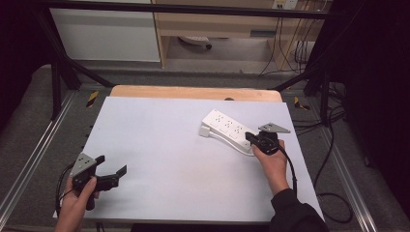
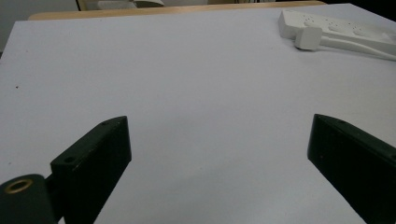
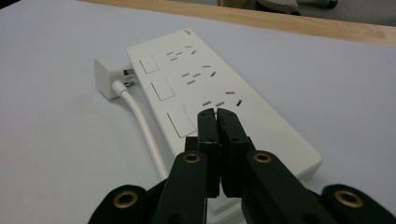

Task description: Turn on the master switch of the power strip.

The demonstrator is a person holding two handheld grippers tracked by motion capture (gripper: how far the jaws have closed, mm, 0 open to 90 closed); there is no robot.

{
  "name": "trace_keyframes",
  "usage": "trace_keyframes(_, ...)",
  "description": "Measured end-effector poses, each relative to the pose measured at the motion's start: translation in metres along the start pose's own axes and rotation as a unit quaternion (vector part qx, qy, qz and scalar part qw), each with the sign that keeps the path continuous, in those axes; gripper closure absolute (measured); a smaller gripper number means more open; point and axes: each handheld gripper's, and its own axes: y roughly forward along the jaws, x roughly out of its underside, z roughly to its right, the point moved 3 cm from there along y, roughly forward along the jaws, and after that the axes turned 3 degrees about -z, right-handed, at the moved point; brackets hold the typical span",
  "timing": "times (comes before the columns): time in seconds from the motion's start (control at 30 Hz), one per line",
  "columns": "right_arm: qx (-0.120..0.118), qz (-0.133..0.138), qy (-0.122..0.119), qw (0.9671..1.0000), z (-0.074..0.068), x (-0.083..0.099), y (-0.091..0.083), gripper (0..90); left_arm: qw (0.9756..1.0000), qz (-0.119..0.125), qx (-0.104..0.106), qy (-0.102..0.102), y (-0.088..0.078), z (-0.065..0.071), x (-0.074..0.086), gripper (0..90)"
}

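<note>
A white power strip [image 1: 227, 126] [image 3: 219, 100] lies at the right of the white table top, with several socket groups and switches on its face. Its white plug [image 1: 204, 131] [image 3: 106, 78] [image 2: 308, 37] lies beside its far left end, and the cord runs back along the strip's side. My right gripper [image 1: 249, 137] [image 3: 217, 113] is shut with nothing between its jaws, its tips over the near end of the strip. At the table's near left, my left gripper [image 1: 112, 165] [image 2: 219, 135] stands open above bare table, far from the power strip [image 2: 341, 30].
The white sheet [image 1: 169, 154] covers a wooden table whose far edge [image 1: 193, 92] shows. Black frame rails and cables [image 1: 333, 193] run along the right side. A wooden cabinet [image 1: 217, 29] stands beyond the table.
</note>
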Motion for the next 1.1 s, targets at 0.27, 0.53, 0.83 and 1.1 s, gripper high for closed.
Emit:
trace_keyframes(0.27, -0.009, 0.005, -0.003, 0.9999, -0.004, -0.005, -0.005, 87.5, 1.0, 0.0, -0.001, 0.001, 0.0, 0.0, 0.0, 6.1)
trace_keyframes(0.53, -0.015, 0.007, -0.005, 0.9999, -0.007, -0.008, -0.008, 86.2, 1.0, 0.0, -0.001, 0.001, 0.0, 0.0, 0.0, 6.1)
trace_keyframes(0.83, -0.021, 0.012, -0.002, 0.9997, -0.009, -0.011, -0.013, 80.7, 1.0, -0.001, -0.001, 0.001, 0.0, 0.0, 0.0, 6.1)
trace_keyframes(1.1, -0.023, 0.033, 0.012, 0.9991, -0.007, -0.015, -0.022, 75.5, 1.0, -0.001, -0.002, 0.0, 0.0, 0.0, 0.0, 6.1)
